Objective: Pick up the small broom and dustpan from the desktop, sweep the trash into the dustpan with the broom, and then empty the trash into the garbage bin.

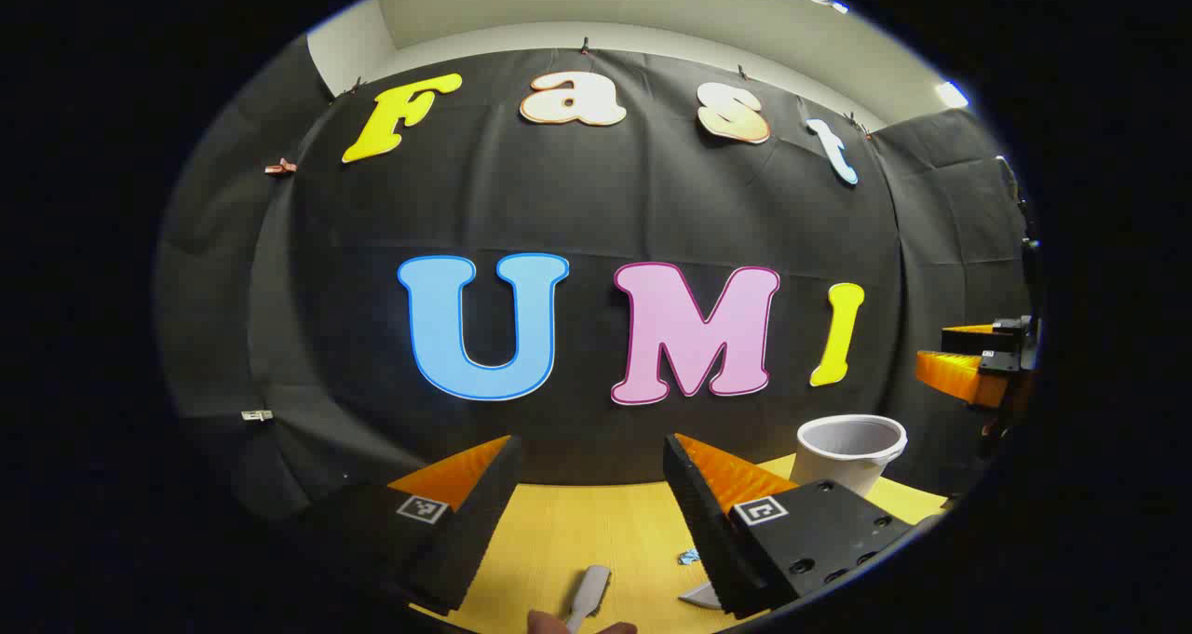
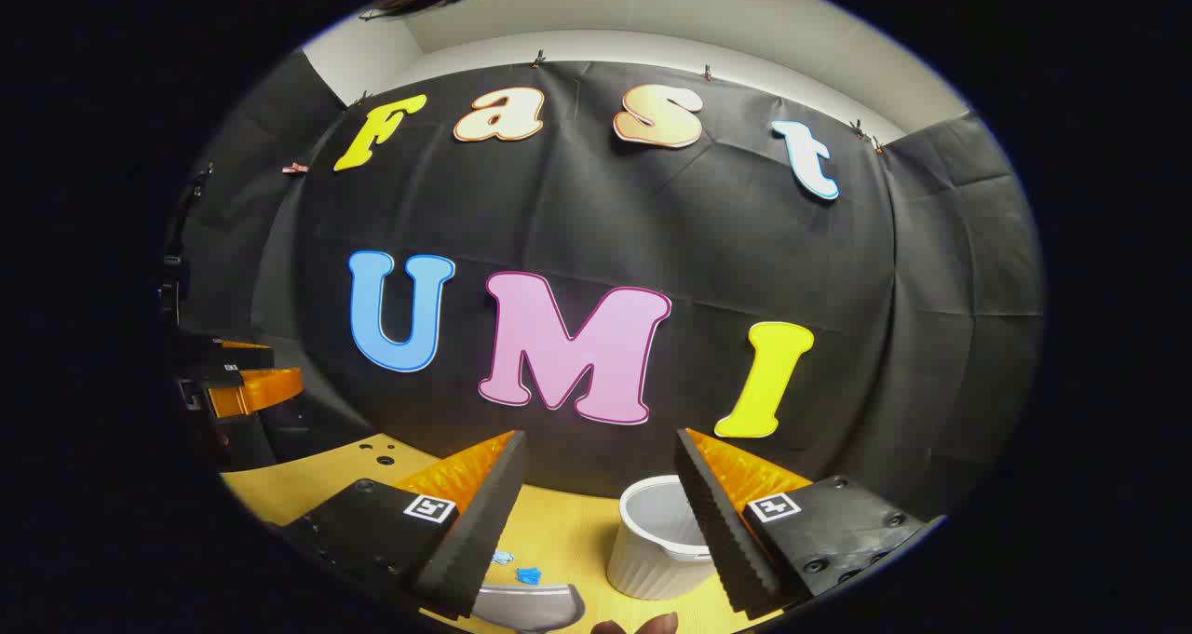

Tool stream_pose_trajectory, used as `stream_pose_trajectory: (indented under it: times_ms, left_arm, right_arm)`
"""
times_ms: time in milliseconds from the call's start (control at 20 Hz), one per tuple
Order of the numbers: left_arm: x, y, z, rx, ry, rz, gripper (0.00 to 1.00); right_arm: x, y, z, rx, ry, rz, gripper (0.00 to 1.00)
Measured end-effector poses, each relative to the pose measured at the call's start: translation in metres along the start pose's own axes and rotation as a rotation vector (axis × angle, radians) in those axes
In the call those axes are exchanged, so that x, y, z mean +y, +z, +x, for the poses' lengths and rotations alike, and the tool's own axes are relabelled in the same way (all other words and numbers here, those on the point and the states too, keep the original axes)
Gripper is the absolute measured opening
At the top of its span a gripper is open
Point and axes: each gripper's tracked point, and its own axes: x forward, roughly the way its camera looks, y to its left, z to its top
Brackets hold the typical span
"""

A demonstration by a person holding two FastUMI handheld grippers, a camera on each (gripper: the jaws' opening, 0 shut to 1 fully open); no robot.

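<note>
My left gripper is open above the yellow desktop, nothing between its fingers. Below the gap lies a pale grey handle; I cannot tell whether it is the broom's or the dustpan's. A scrap of blue trash lies beside it. The white garbage bin stands at the back right. My right gripper is also open and empty, with the bin just under its right finger. The grey dustpan lies low between the fingers, blue trash scraps just beyond it.
Black cloth walls close off the desk's far side. The right gripper shows at the far right of the left gripper view, and the left gripper at the far left of the right gripper view. A person's fingertips show at the bottom edge.
</note>
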Motion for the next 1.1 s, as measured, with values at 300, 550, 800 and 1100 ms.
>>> stream_pose_trajectory:
  times_ms: [300, 550, 800, 1100]
  left_arm:
    - [-0.001, -0.001, -0.002, 0.003, -0.01, 0.011, 0.95]
    - [-0.001, 0.0, -0.005, 0.005, -0.013, 0.018, 0.95]
    - [0.0, -0.001, -0.008, 0.004, -0.01, 0.021, 0.95]
    - [0.004, -0.008, -0.013, 0.012, -0.007, 0.054, 0.95]
  right_arm:
    - [0.003, -0.002, -0.003, -0.004, 0.0, 0.005, 0.97]
    - [0.003, 0.0, -0.005, -0.012, -0.006, 0.009, 0.97]
    - [0.002, -0.003, -0.006, -0.004, -0.009, 0.014, 0.97]
    - [0.014, -0.071, -0.012, 0.283, 0.064, 0.031, 0.98]
